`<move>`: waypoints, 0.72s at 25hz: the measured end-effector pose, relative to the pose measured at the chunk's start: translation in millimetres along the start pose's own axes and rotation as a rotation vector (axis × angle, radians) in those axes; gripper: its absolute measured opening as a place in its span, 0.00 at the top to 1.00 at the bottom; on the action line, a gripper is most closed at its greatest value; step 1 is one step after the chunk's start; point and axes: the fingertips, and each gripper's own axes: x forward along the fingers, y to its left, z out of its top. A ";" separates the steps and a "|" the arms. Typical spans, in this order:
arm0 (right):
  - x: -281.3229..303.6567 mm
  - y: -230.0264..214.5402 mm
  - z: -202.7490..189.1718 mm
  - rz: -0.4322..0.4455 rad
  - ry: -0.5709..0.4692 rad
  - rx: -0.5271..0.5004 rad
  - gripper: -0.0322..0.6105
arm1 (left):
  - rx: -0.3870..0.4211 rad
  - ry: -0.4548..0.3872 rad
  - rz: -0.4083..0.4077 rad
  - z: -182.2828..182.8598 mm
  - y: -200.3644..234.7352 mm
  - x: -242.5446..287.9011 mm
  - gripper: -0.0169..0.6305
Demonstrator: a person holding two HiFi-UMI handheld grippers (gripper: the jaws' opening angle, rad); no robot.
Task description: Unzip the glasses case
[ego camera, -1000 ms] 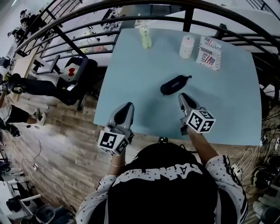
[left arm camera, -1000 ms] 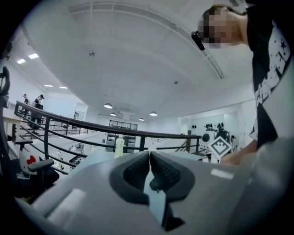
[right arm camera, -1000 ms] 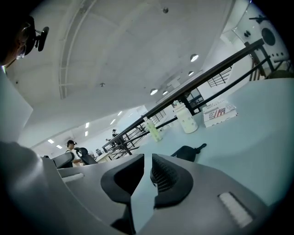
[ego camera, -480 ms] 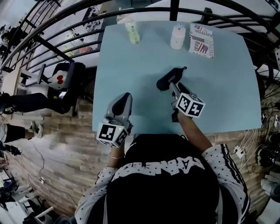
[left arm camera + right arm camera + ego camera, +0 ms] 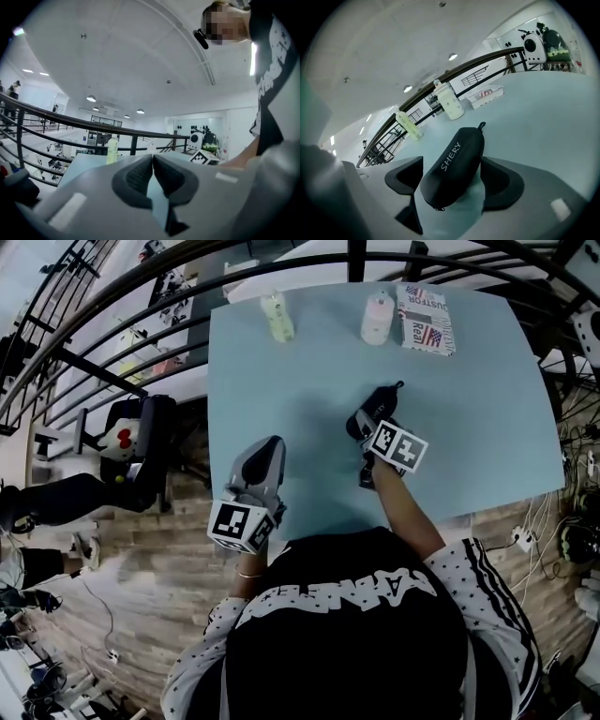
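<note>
A black zipped glasses case (image 5: 382, 399) (image 5: 454, 159) with white lettering lies near the middle of the pale blue table (image 5: 281, 381), its cord loop pointing away from me. My right gripper (image 5: 367, 421) (image 5: 452, 165) points down at the case's near end. Its jaws are opening and straddle the case, one pad (image 5: 404, 180) on the left and one pad (image 5: 500, 183) on the right, neither pressing on it. My left gripper (image 5: 263, 463) (image 5: 153, 161) hovers over the table's near left part, shut with nothing in it, well left of the case.
At the table's far edge stand a pale green bottle (image 5: 277, 317), a white bottle (image 5: 377, 319) and a printed box (image 5: 424, 321). A dark metal railing (image 5: 281, 263) runs behind the table. The table's near edge (image 5: 309, 521) is close to my body.
The right gripper has moved forward and down onto the case's near end, and its jaws have opened around it. The left gripper has shifted a little over the table's near left part.
</note>
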 end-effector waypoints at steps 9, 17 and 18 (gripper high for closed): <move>23.4 -2.5 5.2 -0.138 0.033 -0.036 0.29 | -0.027 -0.026 -0.041 2.0 31.5 12.1 0.97; 38.9 1.9 4.4 -0.168 0.055 -0.075 0.27 | -0.064 -0.020 -0.062 -7.1 39.1 21.4 0.97; 39.4 1.1 4.2 -0.162 0.058 -0.070 0.27 | -0.070 -0.016 -0.061 -9.4 39.4 21.8 0.97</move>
